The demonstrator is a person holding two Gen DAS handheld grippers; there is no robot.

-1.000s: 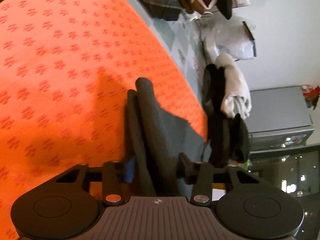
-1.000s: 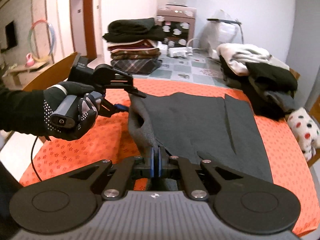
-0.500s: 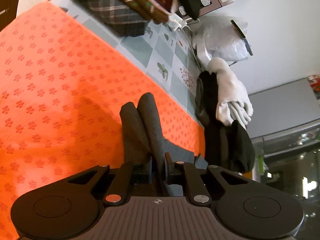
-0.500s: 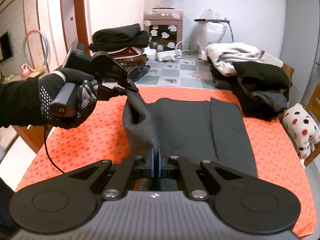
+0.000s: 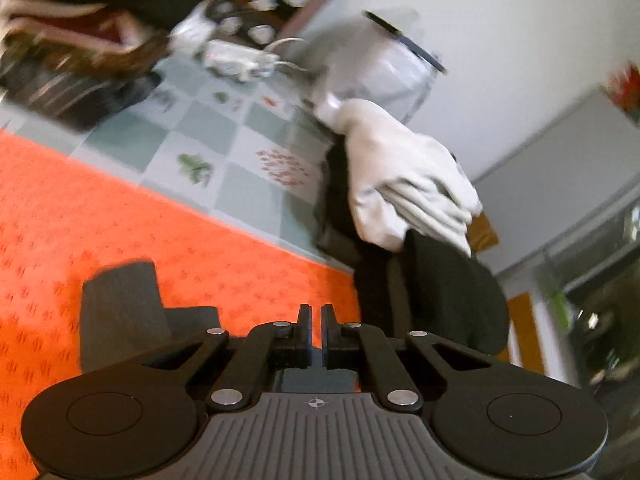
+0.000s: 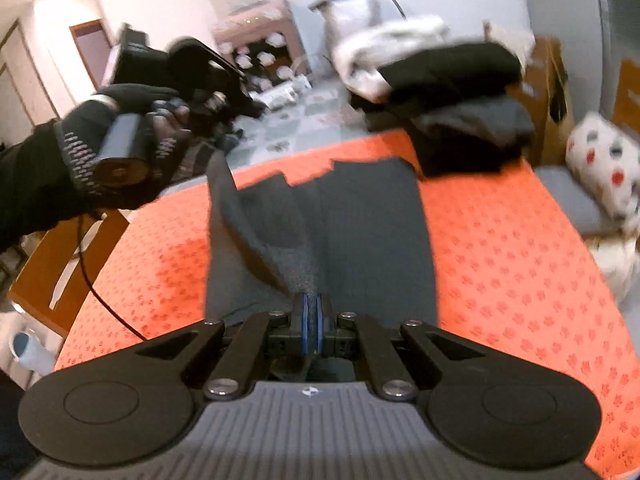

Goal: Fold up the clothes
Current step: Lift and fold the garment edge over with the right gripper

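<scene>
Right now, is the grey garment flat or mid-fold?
Mid-fold. The right gripper and left gripper hold one edge of the grey garment lifted; the rest lies flat on the orange cloth.

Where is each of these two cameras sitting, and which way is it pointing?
Left wrist: rides the left gripper, facing across the orange cloth to a clothes pile; only its own fingers show.
Right wrist: rides the right gripper, which pinches the grey garment; the gloved left hand shows.
Both share garment, cloth, pile.

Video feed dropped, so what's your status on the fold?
Right tongs shut on grey garment edge. Left tongs nearly shut, also on it, lifting. Clothes pile sits beyond garment, apart.
</scene>
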